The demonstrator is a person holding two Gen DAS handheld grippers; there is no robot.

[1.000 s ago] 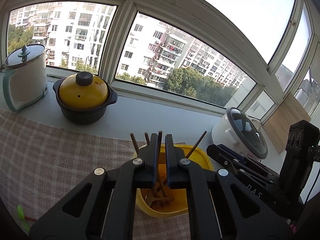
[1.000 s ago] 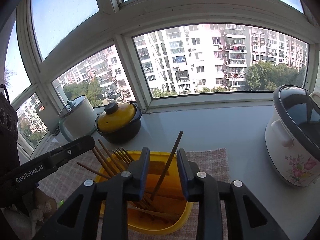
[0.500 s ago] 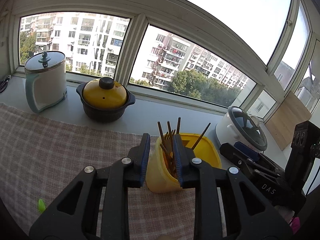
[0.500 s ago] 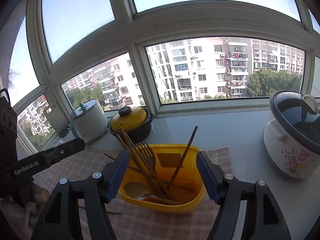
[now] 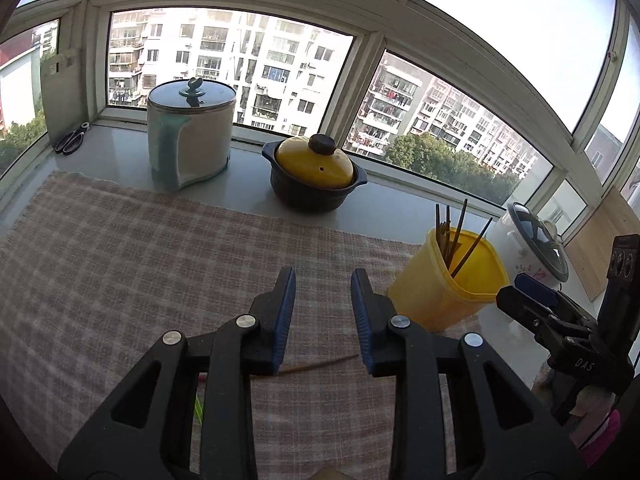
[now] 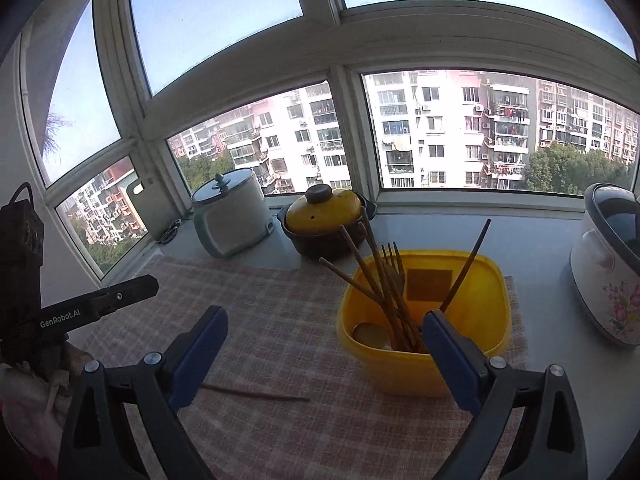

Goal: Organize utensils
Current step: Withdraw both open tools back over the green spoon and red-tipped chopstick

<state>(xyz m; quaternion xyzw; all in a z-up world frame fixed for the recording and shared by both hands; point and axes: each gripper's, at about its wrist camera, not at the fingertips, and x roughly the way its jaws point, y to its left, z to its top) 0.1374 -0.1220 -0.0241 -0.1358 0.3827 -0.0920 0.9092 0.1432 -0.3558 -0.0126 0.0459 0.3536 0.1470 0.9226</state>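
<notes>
My right tool (image 6: 320, 344) has just been opening and stands wide apart, nothing between the pads; my left tool (image 5: 323, 312) is slightly parted, also empty. A loose chopstick (image 6: 256, 393) lies on the checked cloth (image 6: 260, 312) just beside the yellow bin (image 6: 424, 376). I'd lower one tool squarely across it and pinch near its middle. The right view shows the bin's fork and spoon; the left view shows only sticks (image 5: 456, 236) above the rim.

Left gripper (image 5: 323, 300) jaws apart; right gripper (image 6: 324, 344) wide, empty
</notes>
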